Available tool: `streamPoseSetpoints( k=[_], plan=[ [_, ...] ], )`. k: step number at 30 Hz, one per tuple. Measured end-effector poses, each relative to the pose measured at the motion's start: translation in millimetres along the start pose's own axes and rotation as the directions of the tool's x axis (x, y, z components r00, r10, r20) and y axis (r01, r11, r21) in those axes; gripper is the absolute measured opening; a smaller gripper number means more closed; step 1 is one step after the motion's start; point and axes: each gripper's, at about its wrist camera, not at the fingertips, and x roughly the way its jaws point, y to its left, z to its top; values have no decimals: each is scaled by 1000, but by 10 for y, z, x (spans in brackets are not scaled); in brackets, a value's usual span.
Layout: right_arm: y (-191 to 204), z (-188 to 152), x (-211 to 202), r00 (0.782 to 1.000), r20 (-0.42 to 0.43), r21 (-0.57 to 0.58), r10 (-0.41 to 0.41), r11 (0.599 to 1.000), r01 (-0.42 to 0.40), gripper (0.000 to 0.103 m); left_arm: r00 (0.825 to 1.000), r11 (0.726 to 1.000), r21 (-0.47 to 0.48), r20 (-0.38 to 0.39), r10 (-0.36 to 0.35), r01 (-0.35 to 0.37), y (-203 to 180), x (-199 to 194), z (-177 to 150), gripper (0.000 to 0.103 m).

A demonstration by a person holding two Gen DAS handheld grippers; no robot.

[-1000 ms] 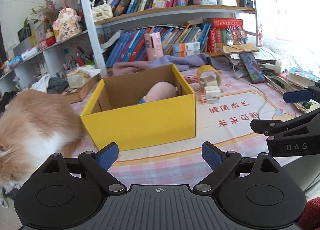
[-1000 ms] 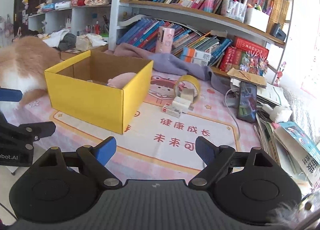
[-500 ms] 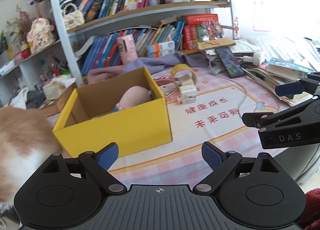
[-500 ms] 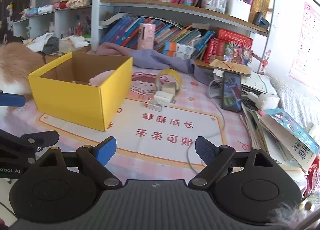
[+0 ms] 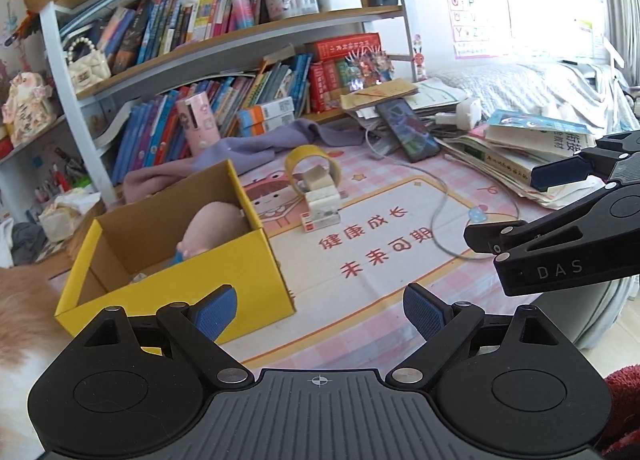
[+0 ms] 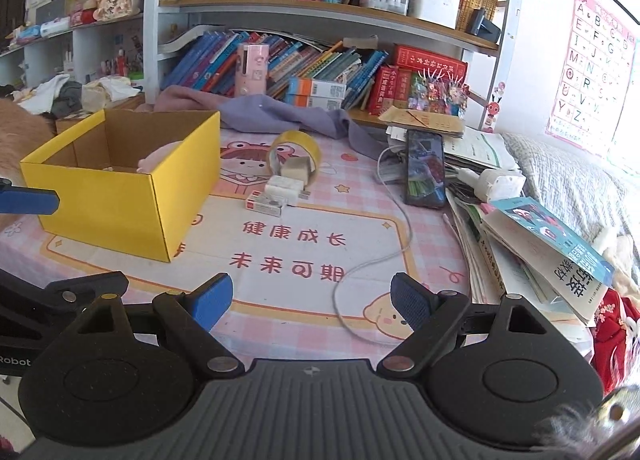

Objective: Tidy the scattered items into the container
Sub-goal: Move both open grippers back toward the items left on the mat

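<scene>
Left wrist view: I had the left gripper [image 5: 318, 310] spread wide with nothing between its blue pads [image 5: 216, 310]. The yellow box [image 5: 176, 256] sat just ahead and to its left, open side up, with a pink plush toy [image 5: 212, 227] already inside. The loose pieces lay farther ahead and slightly right of centre: a tape roll [image 5: 314, 165] standing on edge, a pale block [image 5: 316, 179] in its ring, a white block [image 5: 322, 197] and a small red-and-white box [image 5: 320, 221] lined up toward me. The right gripper [image 5: 560, 219] came in from the right edge

Right wrist view: my right gripper [image 6: 312, 300] was also wide and empty. From here the cluster lay ahead and a little left of the midline, well apart from the pads, with the red-and-white box [image 6: 264, 203] nearest, its long side running roughly across my line of approach. The tape roll [image 6: 296, 153] stood behind it, and the yellow box [image 6: 120, 187] was off to the left. I judged the right hand better placed for the pick, reaching straight forward, jaws straddling the short width
</scene>
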Motion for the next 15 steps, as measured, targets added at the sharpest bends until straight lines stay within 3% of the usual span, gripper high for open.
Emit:
streamPoseSetpoints(
  k=[15],
  plan=[
    [-184,46,204,999,-38,18,-14,1000,15,86,996,995,53,-3,-84,84,-185,301,122,93]
  ],
)
